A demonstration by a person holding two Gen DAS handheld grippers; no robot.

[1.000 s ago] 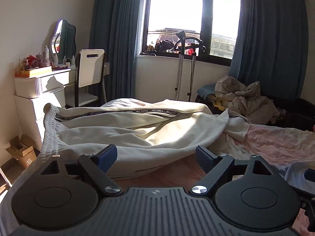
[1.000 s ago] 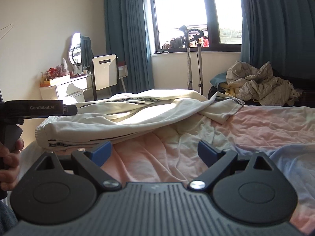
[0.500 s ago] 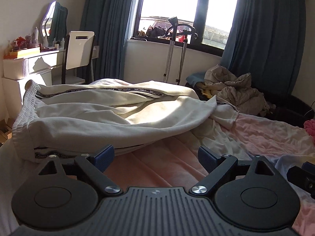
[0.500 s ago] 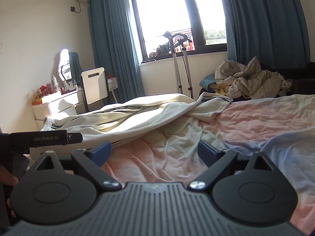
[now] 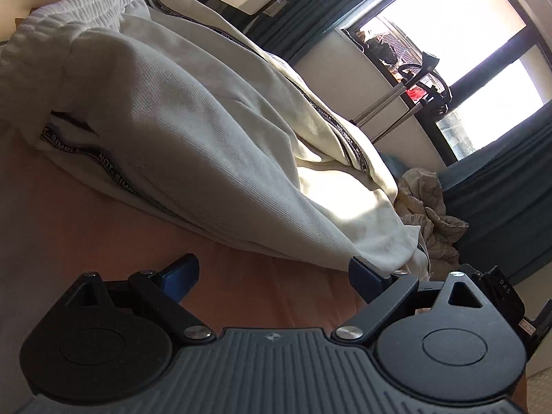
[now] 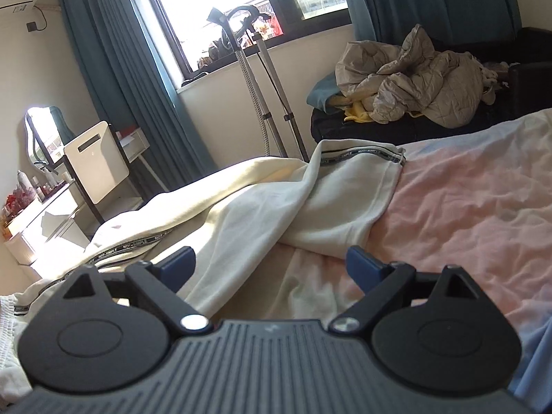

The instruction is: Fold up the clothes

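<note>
Now our left gripper (image 5: 272, 270) and right gripper (image 6: 270, 260) are wide open, holding nothing; we judge the cream pants (image 6: 276, 200) on the bed (image 6: 465, 207) need grabbing by an edge.

The left wrist view is rolled steeply, so the room slants. The left tongs (image 5: 274, 274) stand wide apart over the pink bed sheet (image 5: 86, 227), nothing between their 2 blue fingertips (image 5: 181, 274). Cream sweatpants (image 5: 193, 127) with black lettered side tape lie just ahead; the right fingertip meets their hem. Beyond are a window (image 5: 459, 34), teal curtains (image 5: 510, 200) and a crumpled beige quilt (image 5: 427, 207).
</note>
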